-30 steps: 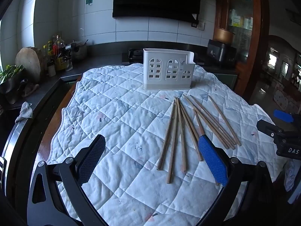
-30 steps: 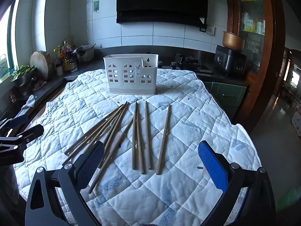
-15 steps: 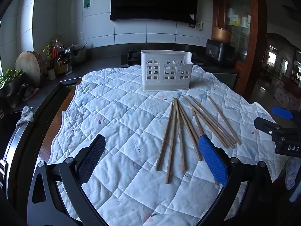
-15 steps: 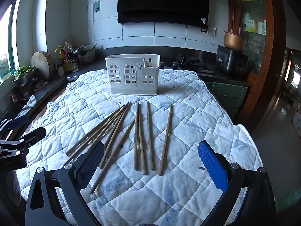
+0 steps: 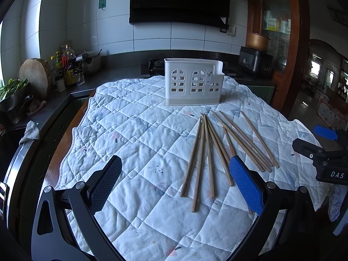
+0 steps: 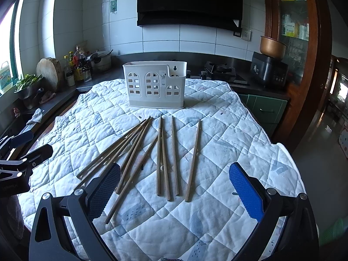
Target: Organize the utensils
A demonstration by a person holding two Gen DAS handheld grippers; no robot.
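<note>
Several wooden chopsticks (image 5: 206,152) lie loose on the white quilted cloth (image 5: 130,134), fanned out in front of a white plastic utensil holder (image 5: 193,84) with arched cut-outs. They also show in the right wrist view (image 6: 162,154), with the holder (image 6: 155,84) behind them. My left gripper (image 5: 176,187) is open and empty, above the cloth just short of the chopsticks' near ends. My right gripper (image 6: 174,191) is open and empty, hovering over the near ends of the chopsticks. Each gripper shows at the edge of the other's view.
The cloth covers a round table whose wooden edge (image 5: 65,143) shows on the left. A dark counter with bottles (image 5: 67,67), a chopping block (image 5: 35,76) and a bowl of greens stands at left. A stove and a rice cooker (image 6: 268,69) stand behind.
Both grippers have drifted slightly; the left view has shifted a little so the holder and chopsticks sit a bit lower and nearer. Nothing on the table has moved. Both grippers stay open.
</note>
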